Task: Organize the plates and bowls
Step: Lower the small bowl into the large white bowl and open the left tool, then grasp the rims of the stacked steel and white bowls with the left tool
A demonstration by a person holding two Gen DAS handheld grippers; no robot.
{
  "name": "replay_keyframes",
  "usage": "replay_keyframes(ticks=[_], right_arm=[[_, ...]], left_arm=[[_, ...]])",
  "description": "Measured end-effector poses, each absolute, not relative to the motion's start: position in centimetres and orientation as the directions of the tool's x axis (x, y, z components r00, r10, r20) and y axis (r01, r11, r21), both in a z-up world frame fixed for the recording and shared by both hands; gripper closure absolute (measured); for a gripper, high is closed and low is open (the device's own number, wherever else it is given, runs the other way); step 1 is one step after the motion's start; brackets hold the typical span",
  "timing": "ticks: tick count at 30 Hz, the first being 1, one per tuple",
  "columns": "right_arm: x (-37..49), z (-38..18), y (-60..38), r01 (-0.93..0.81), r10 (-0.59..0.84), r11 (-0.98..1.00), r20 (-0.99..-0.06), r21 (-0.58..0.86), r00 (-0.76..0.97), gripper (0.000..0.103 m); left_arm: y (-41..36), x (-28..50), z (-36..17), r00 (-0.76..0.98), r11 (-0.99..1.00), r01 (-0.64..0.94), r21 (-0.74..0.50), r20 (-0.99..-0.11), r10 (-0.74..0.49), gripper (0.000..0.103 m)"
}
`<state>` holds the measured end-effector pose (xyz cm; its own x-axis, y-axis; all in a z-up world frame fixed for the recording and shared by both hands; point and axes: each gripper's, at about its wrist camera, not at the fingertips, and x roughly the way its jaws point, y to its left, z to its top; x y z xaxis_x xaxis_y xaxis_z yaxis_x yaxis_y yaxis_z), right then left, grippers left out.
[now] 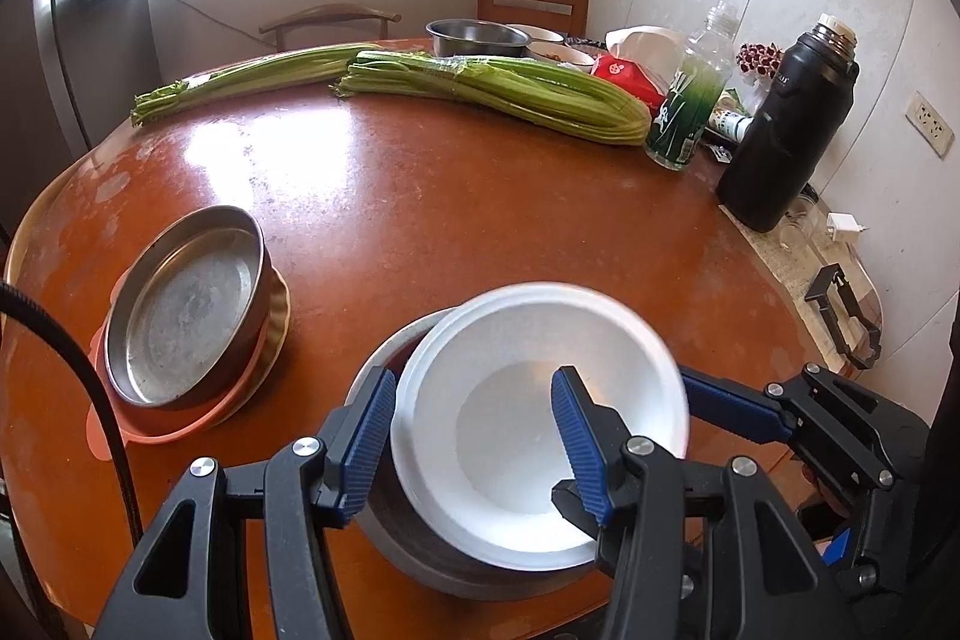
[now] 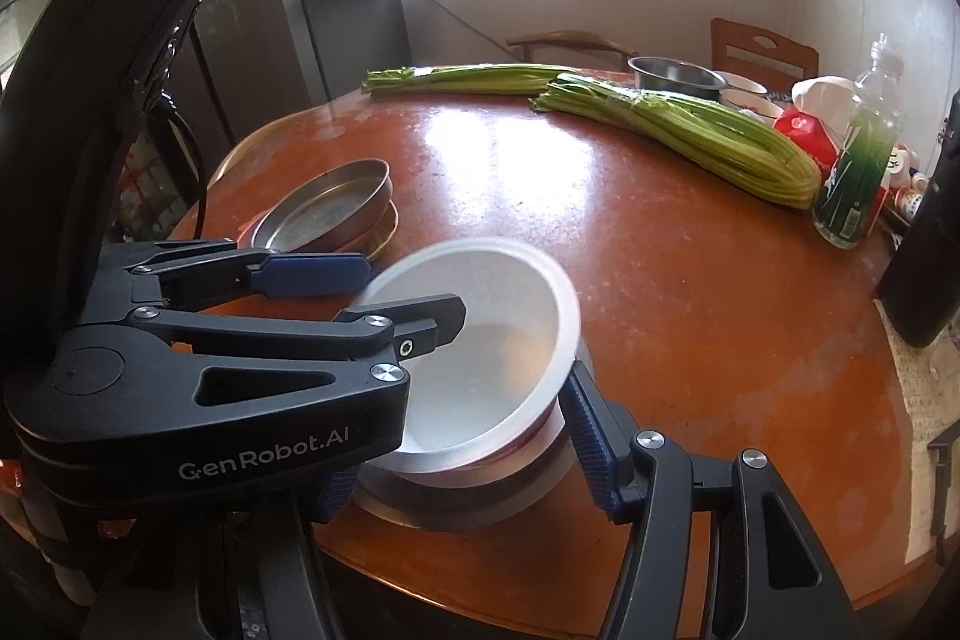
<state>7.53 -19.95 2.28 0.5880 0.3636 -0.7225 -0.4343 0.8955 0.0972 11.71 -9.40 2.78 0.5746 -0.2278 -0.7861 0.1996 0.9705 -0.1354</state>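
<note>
Left wrist view: a white bowl (image 1: 540, 424), blurred at its rim, sits tilted inside a grey metal bowl (image 1: 420, 568) near the front edge of the reddish round bench (image 1: 420, 196). The left hand-held gripper (image 1: 474, 436) is spread wide, one blue finger outside the white bowl's left wall, the other inside over its well; it grips nothing that can be made out. The right hand-held gripper (image 1: 708, 412) reaches in from the right, and its tips seem to meet the white rim. Further left, a stack of metal pans (image 1: 186, 304) rests on a pink plate (image 1: 198, 418).

Right wrist view: the white bowl (image 2: 480, 352) looks thin, light and stiff, probably plastic and slippery; its rim is the natural place to pinch. The right hand-held gripper (image 2: 468, 454) straddles it; whether it clamps the bowl cannot be told, since the left tool hides one finger. The metal bowl (image 2: 480, 496) beneath would be heavier and rigid.
</note>
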Motion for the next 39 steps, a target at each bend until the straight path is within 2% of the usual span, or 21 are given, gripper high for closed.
replay_keyframes(ticks=[39], right_arm=[[8.3,1.6,-19.5,-0.418,0.337,0.905,-0.736,0.081,0.588,0.04]], left_arm=[[-8.5,12.1,1.7,0.57,0.973,0.183,-0.143,-0.79,-0.223,0.049]])
